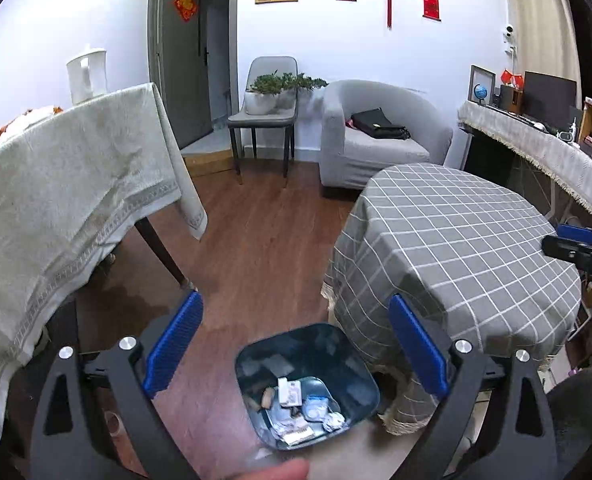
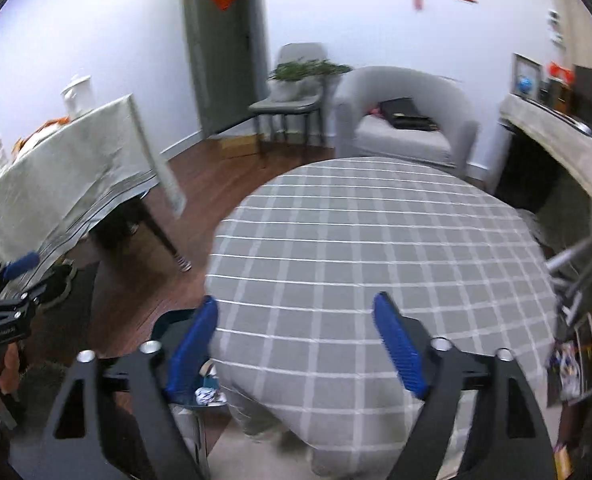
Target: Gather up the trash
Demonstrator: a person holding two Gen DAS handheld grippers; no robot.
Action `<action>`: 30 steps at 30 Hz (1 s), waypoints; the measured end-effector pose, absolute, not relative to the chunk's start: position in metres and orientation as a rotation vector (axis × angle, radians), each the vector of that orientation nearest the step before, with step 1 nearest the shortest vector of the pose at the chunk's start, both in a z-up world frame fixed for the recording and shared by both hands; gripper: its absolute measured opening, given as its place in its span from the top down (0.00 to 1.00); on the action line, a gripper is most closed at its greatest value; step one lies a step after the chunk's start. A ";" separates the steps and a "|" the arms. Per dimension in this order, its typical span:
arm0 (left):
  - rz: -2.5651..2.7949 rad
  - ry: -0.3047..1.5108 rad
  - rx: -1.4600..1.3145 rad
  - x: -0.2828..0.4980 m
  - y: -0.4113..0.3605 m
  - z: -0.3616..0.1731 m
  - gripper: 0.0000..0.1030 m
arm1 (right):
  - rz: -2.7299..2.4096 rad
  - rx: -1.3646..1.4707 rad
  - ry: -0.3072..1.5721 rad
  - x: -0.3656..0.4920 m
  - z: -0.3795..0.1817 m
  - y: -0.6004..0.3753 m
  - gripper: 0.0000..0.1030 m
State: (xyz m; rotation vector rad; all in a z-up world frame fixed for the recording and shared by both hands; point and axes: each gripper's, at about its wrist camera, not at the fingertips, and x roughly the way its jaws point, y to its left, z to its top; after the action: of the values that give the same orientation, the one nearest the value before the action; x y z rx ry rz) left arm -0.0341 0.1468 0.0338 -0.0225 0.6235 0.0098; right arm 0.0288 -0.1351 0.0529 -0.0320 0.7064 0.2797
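While the left gripper [image 1: 296,344] hung spread above the bin [image 1: 252,360] of wrappers [image 1: 296,404], the right gripper [image 2: 296,344] gaped over the checked table's [image 2: 375,240] near edge.

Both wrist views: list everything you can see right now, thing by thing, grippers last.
bin: one, dark blue, on the floor beside the round table, holds trash
trash: several pieces, mostly white, in the bin
round table: one, grey checked cloth, top bare
long table: one, pale cloth, left
kettle: one, white, on long table
chair: one, grey, holds a plant
armchair: one, grey, black bag on seat
left gripper: blue pads, open above the bin
right gripper: blue pads, open, empty
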 end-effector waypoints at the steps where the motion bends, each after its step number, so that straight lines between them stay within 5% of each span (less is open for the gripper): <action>1: 0.018 0.627 -0.033 -0.036 0.146 0.033 0.07 | 0.262 -0.016 0.700 0.024 0.052 -0.144 0.11; 5: 0.026 0.641 -0.056 -0.044 0.144 0.024 0.07 | 0.195 0.005 0.688 0.001 0.046 -0.170 0.04; 30: 0.049 0.644 -0.017 -0.059 0.130 0.007 0.07 | 0.249 0.010 0.640 -0.045 0.021 -0.185 0.03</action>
State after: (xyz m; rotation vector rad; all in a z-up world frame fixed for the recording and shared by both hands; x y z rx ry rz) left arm -0.0585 0.1302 0.0067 -0.0173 0.6444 0.0487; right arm -0.0446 -0.1851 0.0206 0.0096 0.6404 0.2489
